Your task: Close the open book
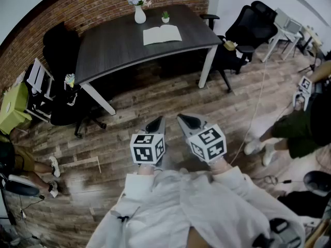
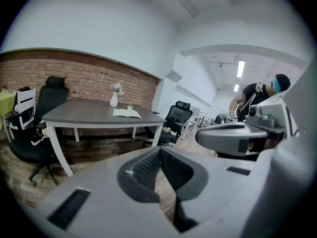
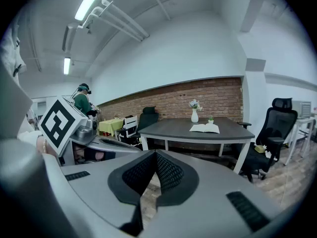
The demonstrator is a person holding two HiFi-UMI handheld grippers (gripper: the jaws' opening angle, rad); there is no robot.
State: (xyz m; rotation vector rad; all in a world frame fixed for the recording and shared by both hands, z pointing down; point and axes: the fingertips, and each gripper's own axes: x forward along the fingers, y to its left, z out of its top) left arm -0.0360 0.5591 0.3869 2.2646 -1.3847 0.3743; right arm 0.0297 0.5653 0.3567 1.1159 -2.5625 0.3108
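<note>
While flat on the table, open book, pages up (beside a vase); left gripper, right gripper jaws together.

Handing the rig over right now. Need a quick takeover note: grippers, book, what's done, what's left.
Left gripper: fingers shut, empty, held out over the wood floor.
Right gripper: also shut and empty, right beside the left one.
Book: lies open on the dark table, next to the white vase and the small potted plant, across the floor from both grippers.
Done: nothing yet.
Left: walk up to the table, fold one half of the book over the other, and press it shut.
</note>
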